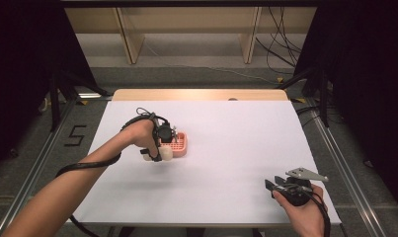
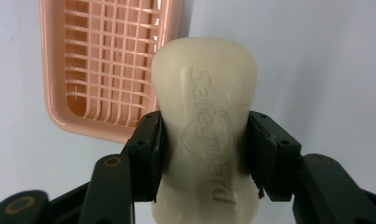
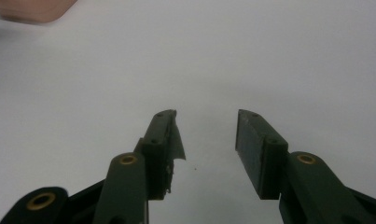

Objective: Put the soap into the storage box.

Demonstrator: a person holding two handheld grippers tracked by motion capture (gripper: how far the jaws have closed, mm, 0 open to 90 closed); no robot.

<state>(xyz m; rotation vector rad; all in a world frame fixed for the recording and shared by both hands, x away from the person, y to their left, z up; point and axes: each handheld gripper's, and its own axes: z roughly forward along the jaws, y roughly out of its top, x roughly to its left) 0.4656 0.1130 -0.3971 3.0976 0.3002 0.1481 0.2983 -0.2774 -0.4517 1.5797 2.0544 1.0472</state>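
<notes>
A white desk [image 1: 226,163] spreads out beneath both grippers, and a bare wooden strip [image 1: 201,95] runs along its far edge, well ahead of the left gripper [image 1: 159,153]. On the grey floor [image 1: 33,143] out to the left of that gripper, a black figure 5 [image 1: 75,135] is marked near a metal rail [image 1: 36,165]. Far ahead of the right gripper [image 1: 273,182], black cables [image 1: 280,49] trail over the floor beside a pale wooden shelf [image 1: 186,19], and black curtains [image 1: 19,59] hang outward of each gripper.

Black fingers [image 3: 164,140], brass screws, trailing cables
</notes>
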